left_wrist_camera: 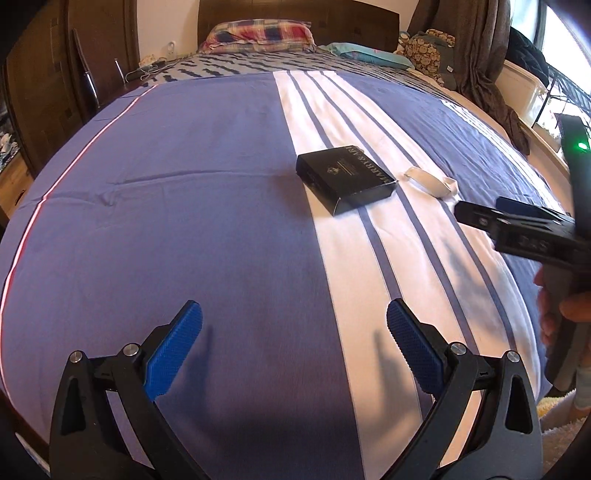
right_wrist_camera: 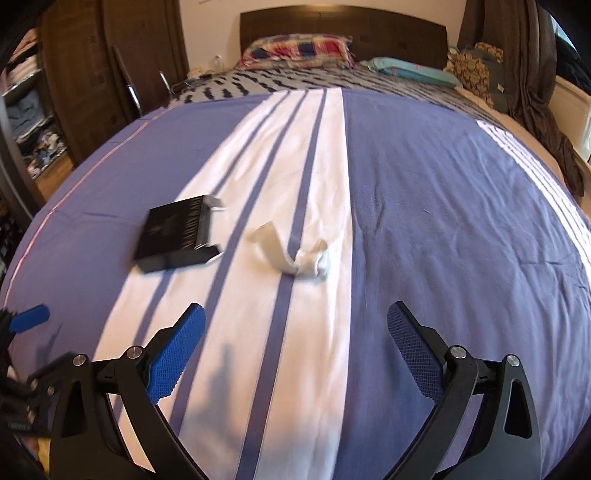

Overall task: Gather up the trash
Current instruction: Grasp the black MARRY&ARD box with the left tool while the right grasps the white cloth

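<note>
A flat black box point(left_wrist_camera: 346, 178) lies on the white stripe of the bed cover point(left_wrist_camera: 184, 206); it also shows in the right wrist view point(right_wrist_camera: 173, 233). Right of it lies a crumpled white wrapper point(left_wrist_camera: 430, 181), seen closer in the right wrist view point(right_wrist_camera: 291, 251). My left gripper point(left_wrist_camera: 294, 325) is open and empty above the blue cover, well short of the box. My right gripper point(right_wrist_camera: 295, 328) is open and empty, short of the wrapper; from the left wrist view it shows at the right point(left_wrist_camera: 480, 216).
The bed cover point(right_wrist_camera: 443, 221) fills both views. Pillows point(left_wrist_camera: 258, 35) and a headboard are at the far end. A wooden wardrobe point(right_wrist_camera: 110, 66) stands on the left, curtains point(left_wrist_camera: 491, 55) and a window on the right.
</note>
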